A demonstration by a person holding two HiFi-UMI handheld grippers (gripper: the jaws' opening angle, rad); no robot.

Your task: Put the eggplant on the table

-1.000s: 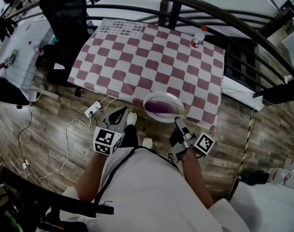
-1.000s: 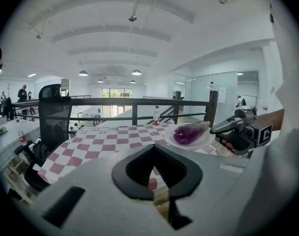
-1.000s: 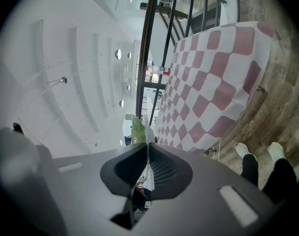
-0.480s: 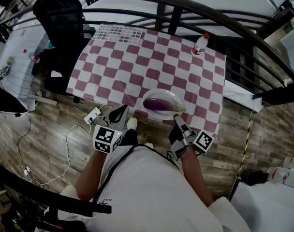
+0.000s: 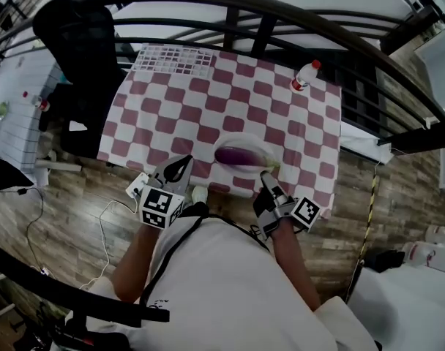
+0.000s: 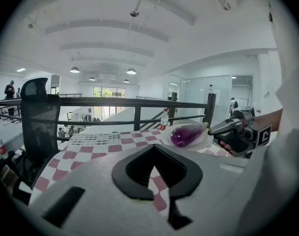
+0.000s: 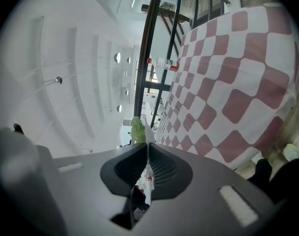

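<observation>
Wood floor (image 5: 61,196) runs under a table (image 5: 208,101) that wears a cloth of red and white squares, and a black rail (image 5: 281,9) curves round its far side. A black chair (image 5: 76,28) stands by the table's far left corner. A small bottle (image 5: 304,74) with a red cap stands up near the far right corner, and a sheet with a grid of little boxes (image 5: 175,59) lies flat at the far left. The eggplant (image 5: 239,156) is purple with a green end, and it lies in a white plate (image 5: 260,146) over the near edge of the table. I cannot tell if the plate touches the cloth or hangs just above it. The right tool (image 5: 268,178) holds the plate by its near rim. In the right gripper view its jaws are pressed on the thin white edge, and the green end of the eggplant peeks out just past them. The left tool (image 5: 177,168) is at the near edge too, to the left of the plate and apart from it. Its jaws stand a little way apart with nothing in them — only the red and white cloth shows through the gap. From the left gripper view the eggplant sits off to the right, with the right tool just beside it. The person's white shirt (image 5: 222,284) fills the bottom of the head view.
</observation>
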